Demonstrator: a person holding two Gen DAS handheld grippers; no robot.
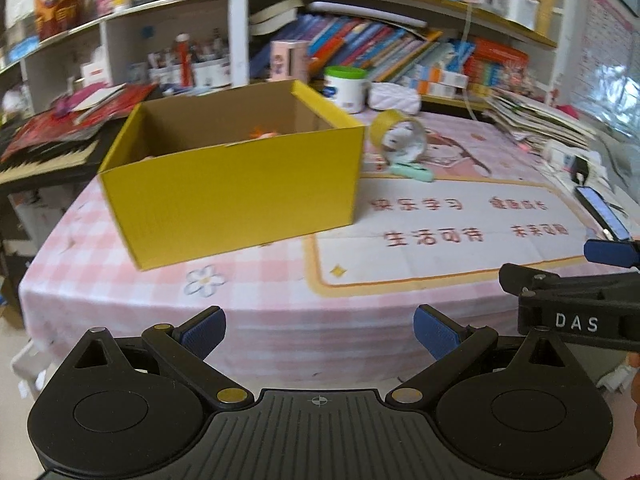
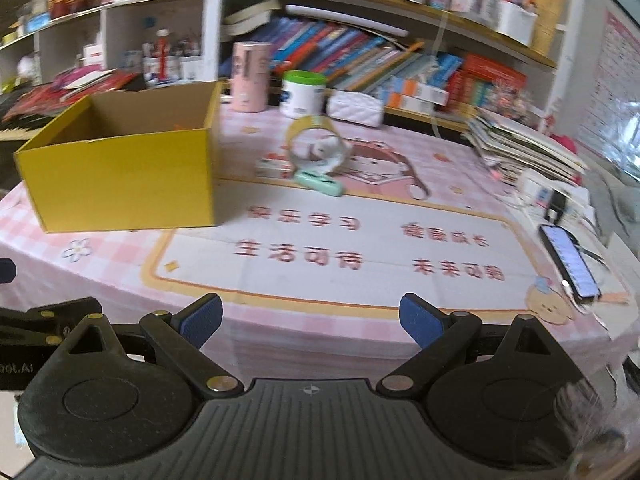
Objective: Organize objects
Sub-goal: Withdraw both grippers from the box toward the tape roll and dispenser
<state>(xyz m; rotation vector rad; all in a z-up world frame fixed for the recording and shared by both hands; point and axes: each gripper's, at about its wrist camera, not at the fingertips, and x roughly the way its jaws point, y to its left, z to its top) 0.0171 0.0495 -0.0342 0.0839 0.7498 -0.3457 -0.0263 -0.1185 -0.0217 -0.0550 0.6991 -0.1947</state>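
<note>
Both tools were black plastic — the left gripper (image 1: 319, 330) and right gripper (image 2: 310, 318) carried blue ribbed fingertips (image 1: 202, 334), brass rivets, round hubs, a ribbed deck — white "DAS" lettering at three o'clock

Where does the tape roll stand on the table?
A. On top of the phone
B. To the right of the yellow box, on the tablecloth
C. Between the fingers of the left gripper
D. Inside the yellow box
B: the tape roll stands on edge on the tablecloth, right of the box.

Smartphone (image 2: 570, 264) on tablecloth (image 2: 280, 320); bookshelves (image 2: 400, 60) behind.
</note>
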